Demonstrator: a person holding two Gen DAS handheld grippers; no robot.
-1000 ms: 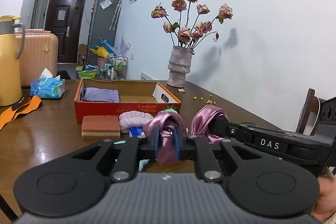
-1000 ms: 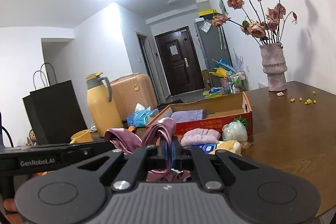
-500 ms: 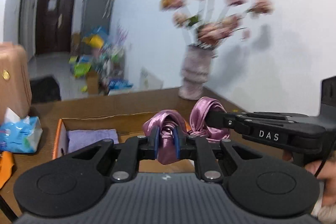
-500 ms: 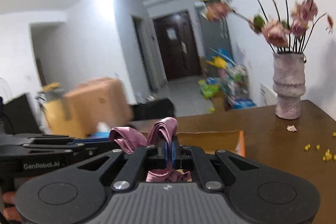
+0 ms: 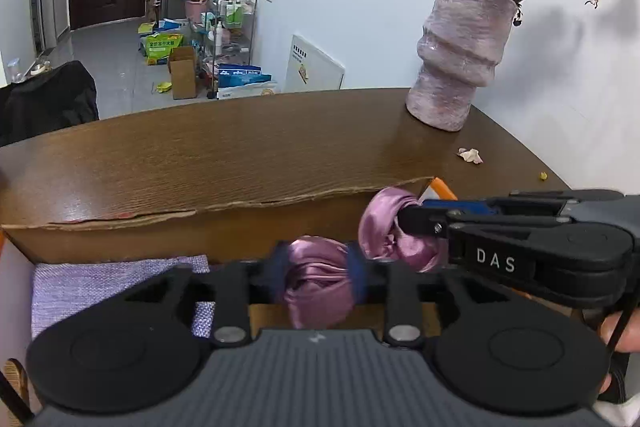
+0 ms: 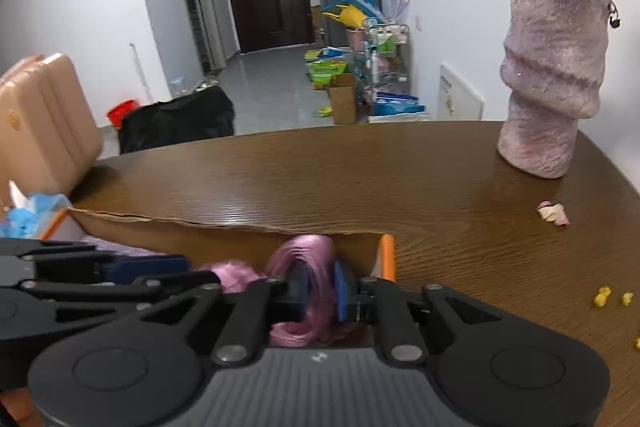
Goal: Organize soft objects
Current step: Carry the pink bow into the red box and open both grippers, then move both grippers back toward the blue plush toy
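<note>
- The desk (image 5: 248, 147) fills both views, brown wood, with the ribbed vase (image 5: 460, 55) standing at its far right corner, well away from my work.
- The cardboard box (image 5: 120, 223) sits right under both tools; its torn back wall runs across the frame just ahead of the fingertips, and its orange right corner shows just behind the right tool's cloth.
- A folded lilac cloth (image 5: 104, 283) already lies in the left part of the box, beside my left tool.
- My left claw (image 5: 318, 273) is narrow, clamped on one end of the pink satin cloth (image 5: 316, 279); the bunched fabric bulges between the blue pads and hangs a little below them.
- My right claw (image 6: 320, 287) is likewise narrow, pinching the other end, a rolled loop standing up between its pads.
- The cloth stretches sideways between the two tools, long axis left to right, roughly parallel to the box's back wall, and it hangs over the right part of the box, apart from the lilac cloth.
- I judge the coming move is straight down: lower both ends together into the free space to the right of the lilac cloth, then let go. Neither hand is nearer; they sit almost level.
- A fallen petal (image 6: 554, 213) lies on the desk beyond the box, out of the way.
</note>
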